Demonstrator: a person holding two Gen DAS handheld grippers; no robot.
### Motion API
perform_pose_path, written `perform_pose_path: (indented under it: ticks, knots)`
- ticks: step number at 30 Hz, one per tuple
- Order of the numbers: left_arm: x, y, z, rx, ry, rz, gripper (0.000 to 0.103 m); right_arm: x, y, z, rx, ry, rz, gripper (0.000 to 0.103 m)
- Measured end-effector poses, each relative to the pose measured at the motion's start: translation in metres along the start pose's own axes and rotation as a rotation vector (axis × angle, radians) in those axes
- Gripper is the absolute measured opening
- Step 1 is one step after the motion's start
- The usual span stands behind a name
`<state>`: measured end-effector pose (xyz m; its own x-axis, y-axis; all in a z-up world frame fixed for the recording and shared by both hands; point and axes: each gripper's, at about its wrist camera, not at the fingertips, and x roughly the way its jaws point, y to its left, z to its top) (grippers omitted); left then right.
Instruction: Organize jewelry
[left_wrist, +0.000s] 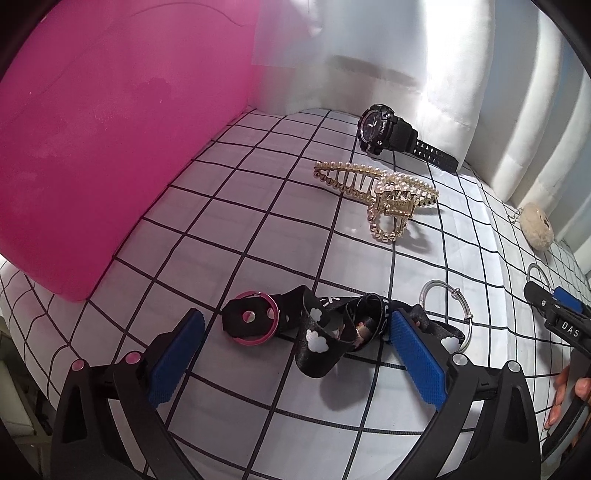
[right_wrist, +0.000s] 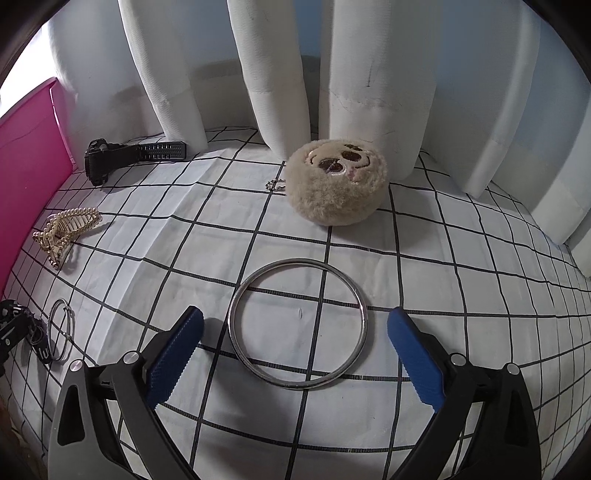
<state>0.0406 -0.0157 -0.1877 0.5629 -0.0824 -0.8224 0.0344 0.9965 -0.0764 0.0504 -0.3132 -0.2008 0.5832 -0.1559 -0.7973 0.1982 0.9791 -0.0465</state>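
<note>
A white cloth with a black grid (right_wrist: 258, 229) covers the whole surface, and white curtains (right_wrist: 280, 74) hang behind it. A big pink box (left_wrist: 92, 155) stands at the left; its top is cut off by the picture edge.

The left gripper (left_wrist: 295, 328) has its jaws wide apart, with a crumpled black lanyard (left_wrist: 332, 332) lying between them. The right blue pad covers a part of the strap, and I cannot tell if it touches it. The lanyard carries a pink-rimmed round badge (left_wrist: 251, 319) and a thin key ring (left_wrist: 447, 314).

The right gripper (right_wrist: 295, 328) is also wide open, with a large metal bangle (right_wrist: 297, 323) flat on the cloth between its fingers, touching neither.

Further back lie a furry round keychain (right_wrist: 336, 184), a black sport watch (left_wrist: 399, 136) near the curtain, and a gold pearl hair claw (left_wrist: 384, 199).
</note>
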Motion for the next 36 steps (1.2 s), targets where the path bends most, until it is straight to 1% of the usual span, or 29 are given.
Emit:
perform_pose_path:
  ticks: [3, 9, 15, 17, 19, 20, 22, 24, 25, 26, 27, 28, 29, 31, 32, 33, 36]
  knots:
    - [0.001, -0.001, 0.001, -0.002, 0.003, 0.002, 0.098, 0.002, 0.001, 0.001, 0.0, 0.003, -0.001, 0.094]
    - [0.002, 0.001, 0.004, -0.001, 0.034, -0.004, 0.097, -0.001, 0.0, 0.0, 0.001, 0.023, 0.007, 0.094]
    - [0.001, -0.001, 0.002, 0.004, 0.025, 0.002, 0.093, -0.005, 0.0, -0.003, -0.006, 0.026, 0.016, 0.091]
    - [0.0, -0.002, 0.001, 0.005, 0.02, -0.001, 0.09, -0.008, 0.002, -0.004, -0.015, 0.022, 0.02, 0.084]
    - [-0.002, -0.004, 0.0, 0.014, 0.016, -0.009, 0.084, -0.011, 0.006, -0.006, -0.026, 0.017, 0.024, 0.078]
    - [-0.003, -0.005, 0.0, 0.019, 0.015, -0.012, 0.083, -0.011, 0.007, -0.006, -0.031, 0.014, 0.028, 0.075]
    - [-0.004, -0.005, 0.0, 0.022, 0.016, -0.017, 0.08, -0.013, 0.009, -0.007, -0.037, 0.012, 0.029, 0.071]
    - [-0.004, -0.005, -0.001, 0.021, 0.018, -0.017, 0.077, -0.013, 0.009, -0.007, -0.036, 0.01, 0.032, 0.07]
    - [-0.004, -0.005, -0.001, 0.025, 0.018, -0.015, 0.072, -0.014, 0.009, -0.007, -0.037, 0.009, 0.032, 0.07]
    - [-0.004, -0.006, -0.001, 0.034, 0.019, 0.003, 0.067, -0.014, 0.009, -0.007, -0.036, 0.009, 0.034, 0.07]
    - [-0.004, -0.008, -0.002, 0.054, 0.014, 0.033, 0.057, -0.014, 0.008, -0.007, -0.034, 0.009, 0.037, 0.07]
    - [-0.004, -0.008, -0.002, 0.066, 0.01, 0.043, 0.051, -0.014, 0.008, -0.007, -0.031, 0.008, 0.038, 0.07]
    - [-0.005, -0.007, -0.002, 0.066, 0.008, 0.035, 0.048, -0.015, 0.007, -0.007, -0.026, 0.007, 0.041, 0.07]
    - [-0.006, -0.003, -0.001, 0.061, 0.009, 0.035, 0.029, -0.015, 0.006, -0.007, -0.017, 0.003, 0.049, 0.069]
    - [-0.006, -0.001, 0.0, 0.055, 0.011, 0.034, 0.024, -0.016, 0.005, -0.008, -0.01, 0.001, 0.055, 0.069]
    - [-0.007, 0.002, 0.001, 0.05, 0.014, 0.032, 0.014, -0.017, 0.004, -0.009, -0.003, -0.001, 0.061, 0.069]
    - [-0.006, 0.004, 0.002, 0.043, 0.02, 0.021, 0.014, -0.021, 0.003, -0.012, 0.012, -0.003, 0.077, 0.069]
